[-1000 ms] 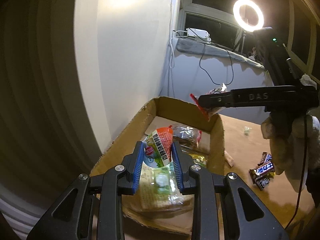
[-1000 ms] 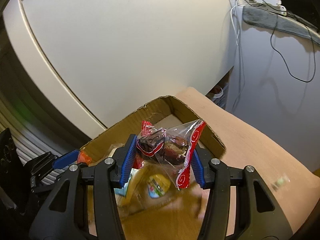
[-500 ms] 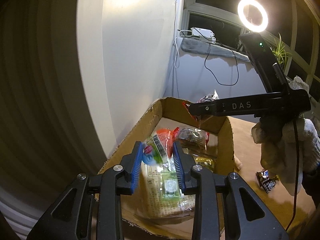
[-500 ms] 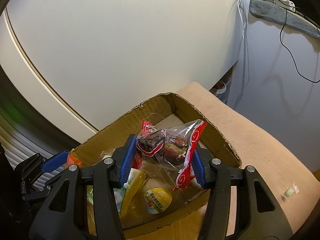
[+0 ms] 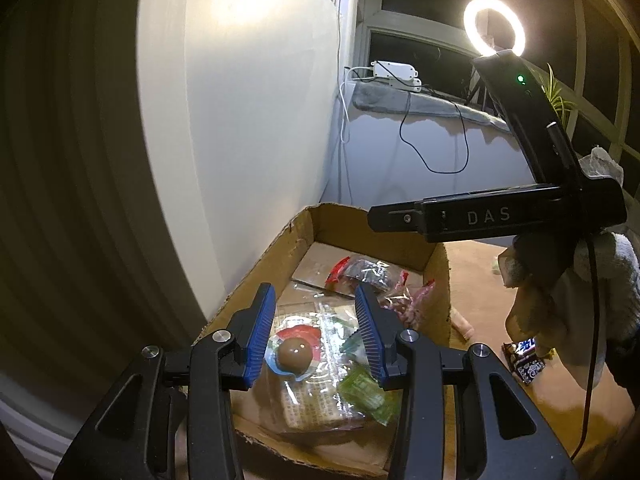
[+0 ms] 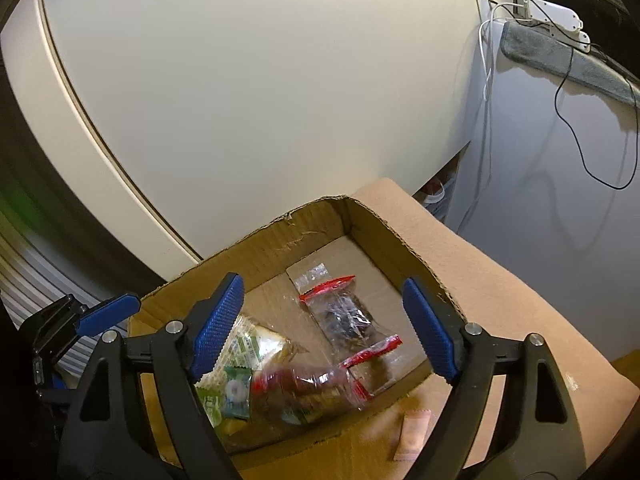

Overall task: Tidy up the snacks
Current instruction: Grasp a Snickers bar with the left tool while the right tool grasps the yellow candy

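An open cardboard box (image 5: pixel 260 270) (image 6: pixel 280 236) stands on the brown table and holds several snack packets. My left gripper (image 5: pixel 316 332) is open above its near end, over a jelly cup (image 5: pixel 294 356) lying in the box. My right gripper (image 6: pixel 322 330) is open and empty above the box; it also shows in the left wrist view (image 5: pixel 404 220). Below it a red-edged clear packet (image 6: pixel 308 390) lies blurred in the box beside another red-edged packet (image 6: pixel 346 312). Green-printed packets (image 6: pixel 240 354) lie at the left.
A white wall panel (image 6: pixel 260 100) stands right behind the box. Dark candy bars (image 5: pixel 526 358) lie on the table right of the box. A small pink wrapper (image 6: pixel 414 434) lies on the table by the box's near corner. A ring light (image 5: pixel 494 26) glows behind.
Both grippers have opened. The jelly cup left my left gripper and the red-edged packet left my right gripper; both now lie in the box.
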